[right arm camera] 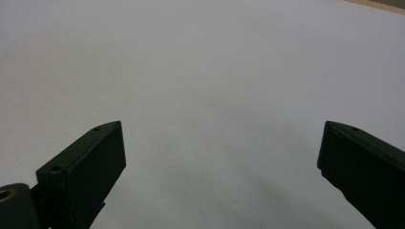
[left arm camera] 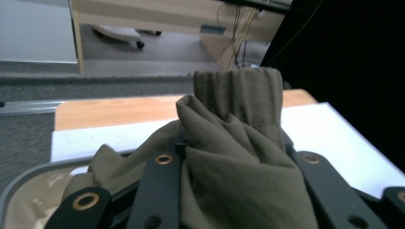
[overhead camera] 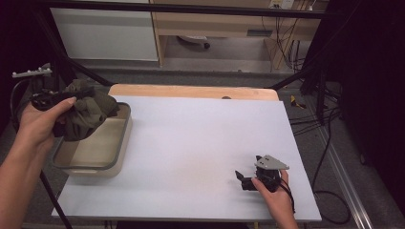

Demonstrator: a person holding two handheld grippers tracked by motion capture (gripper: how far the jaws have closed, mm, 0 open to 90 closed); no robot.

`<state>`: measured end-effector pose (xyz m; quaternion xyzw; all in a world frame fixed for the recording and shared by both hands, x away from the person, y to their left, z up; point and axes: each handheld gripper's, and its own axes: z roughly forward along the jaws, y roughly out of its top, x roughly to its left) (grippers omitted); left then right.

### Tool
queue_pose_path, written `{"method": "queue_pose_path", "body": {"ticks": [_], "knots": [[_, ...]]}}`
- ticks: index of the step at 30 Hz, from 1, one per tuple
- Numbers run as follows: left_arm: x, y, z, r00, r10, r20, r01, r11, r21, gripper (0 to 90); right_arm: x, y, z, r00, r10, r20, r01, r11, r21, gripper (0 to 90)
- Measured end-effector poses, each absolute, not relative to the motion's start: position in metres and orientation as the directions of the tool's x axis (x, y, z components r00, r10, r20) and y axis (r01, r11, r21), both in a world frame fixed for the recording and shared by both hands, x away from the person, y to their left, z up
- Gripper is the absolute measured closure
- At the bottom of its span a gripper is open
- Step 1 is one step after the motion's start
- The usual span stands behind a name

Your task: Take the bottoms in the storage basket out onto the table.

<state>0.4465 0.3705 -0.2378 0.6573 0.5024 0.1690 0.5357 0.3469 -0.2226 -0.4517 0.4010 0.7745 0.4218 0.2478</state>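
Two grippers are in my hands over one broad white table [overhead camera: 200, 143], which spreads ahead of my right gripper [overhead camera: 241, 180] and off to the right of my left gripper [overhead camera: 71, 98]. Next in size is the beige tub [overhead camera: 122, 143] with its grey rim, sitting on the table's left edge directly under my left gripper; in the left gripper view its rim curves just below my jaws. Above it hangs the olive-green cloth [left arm camera: 229, 157], a bunched garment whose ribbed cuff sticks up past my jaw tips. My left gripper is clenched on that cloth, the fabric bulging up between the two black jaws and draping over their sides, lifted clear of the tub's floor. My right gripper rests low near the table's front right corner, well apart from the tub and cloth, its jaws spread wide and released with bare table between them.
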Motion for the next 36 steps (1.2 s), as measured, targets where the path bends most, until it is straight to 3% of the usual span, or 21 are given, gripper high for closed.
{"method": "queue_pose_path", "body": {"ticks": [16, 36], "knots": [[0.459, 0.356, -0.217, 0.44, 0.832, -0.338, 0.452, 0.12, 0.884, 66.5, 0.347, -0.224, -0.452, -0.55, 0.834, -0.044, 0.416, 0.319, 0.852, 2.8], [0.47, 0.329, -0.225, 0.456, 0.818, -0.35, 0.469, 0.114, 0.876, 66.1, 0.35, -0.222, -0.454, -0.547, 0.836, -0.049, 0.425, 0.327, 0.844, 2.9]]}}
